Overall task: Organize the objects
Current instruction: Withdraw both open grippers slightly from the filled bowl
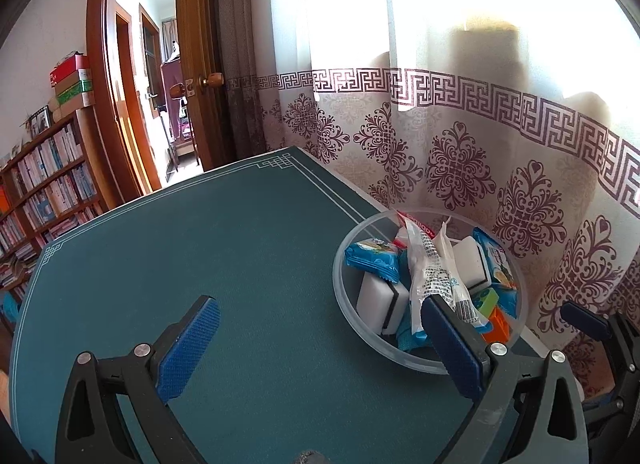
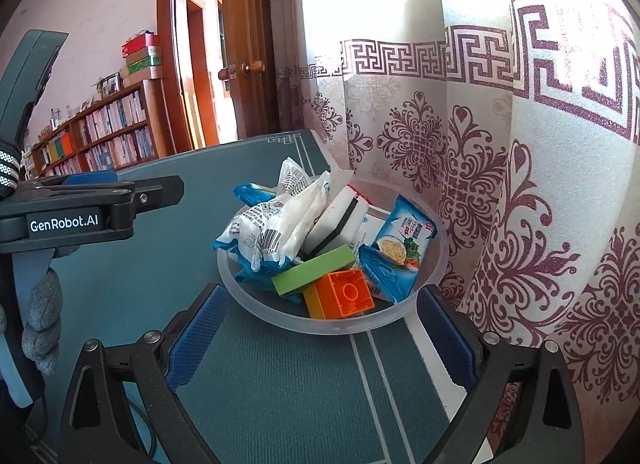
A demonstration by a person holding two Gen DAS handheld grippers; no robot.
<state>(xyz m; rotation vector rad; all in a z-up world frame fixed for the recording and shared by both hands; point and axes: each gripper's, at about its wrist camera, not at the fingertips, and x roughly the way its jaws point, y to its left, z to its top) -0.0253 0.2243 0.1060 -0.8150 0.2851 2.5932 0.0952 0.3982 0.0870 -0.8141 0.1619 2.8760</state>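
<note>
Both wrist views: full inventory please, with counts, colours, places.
translucent plastic bowl: 1, frosted clear, table's far right corner by the curtain
blue snack packets: at least 3, in bowl
white crinkled wrapper: 1, atop the pile
white sponge blocks with black stripe: 2, in bowl
green flat toy brick: 1, in bowl
orange toy brick: 1, bowl's near edge
teal table mat: 1, white border lines
left tongs: open, blue pads
right tongs: open, blue pads

Teal table mat (image 1: pixel 224 248), orange block (image 2: pixel 344 296), green block (image 2: pixel 312 270), maroon-patterned curtain (image 1: pixel 460 156)
</note>
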